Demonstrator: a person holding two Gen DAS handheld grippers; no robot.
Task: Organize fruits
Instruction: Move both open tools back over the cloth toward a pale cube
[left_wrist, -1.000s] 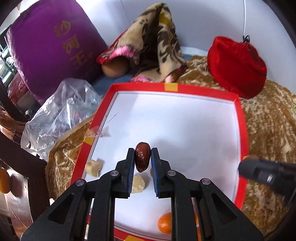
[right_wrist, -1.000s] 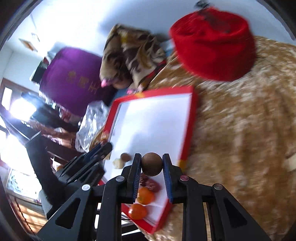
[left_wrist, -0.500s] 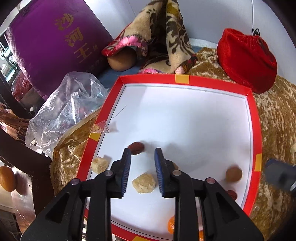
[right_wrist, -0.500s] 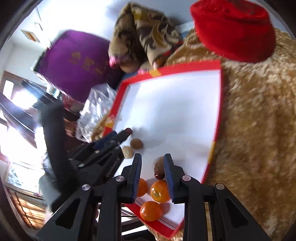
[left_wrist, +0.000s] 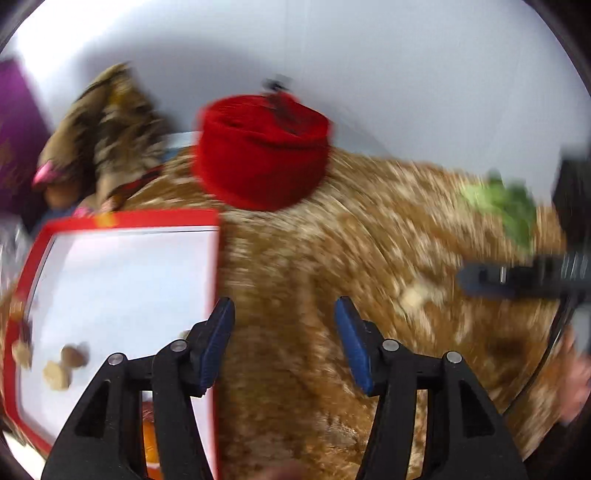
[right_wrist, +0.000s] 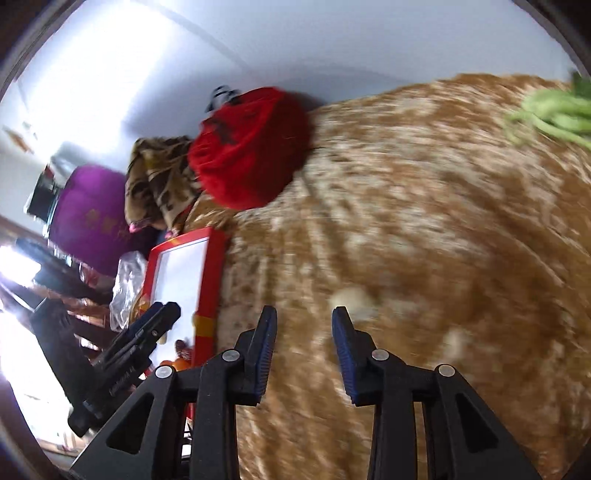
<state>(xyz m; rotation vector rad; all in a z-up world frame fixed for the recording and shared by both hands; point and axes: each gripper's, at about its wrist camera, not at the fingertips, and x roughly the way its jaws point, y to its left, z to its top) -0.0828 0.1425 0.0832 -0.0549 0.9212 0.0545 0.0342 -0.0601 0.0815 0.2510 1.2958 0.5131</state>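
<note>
Both views are smeared by motion; the red-rimmed tray (left_wrist: 122, 218) is the clearest landmark. The left gripper (left_wrist: 284, 314) hangs just right of the tray's right edge over the gold patterned cloth (left_wrist: 332, 258), jaws opening with nothing between them; the right gripper (right_wrist: 303, 325) is further right of the tray, jaws likewise opening and empty. On the tray, pale lumps and a brown fruit (left_wrist: 74, 356) sit near its left rim; an orange fruit (left_wrist: 149, 439) is half hidden behind the left gripper. Beyond the tray sits a red pouch (left_wrist: 262, 151); blurred greens (right_wrist: 554, 114) lie far right, cut off.
</note>
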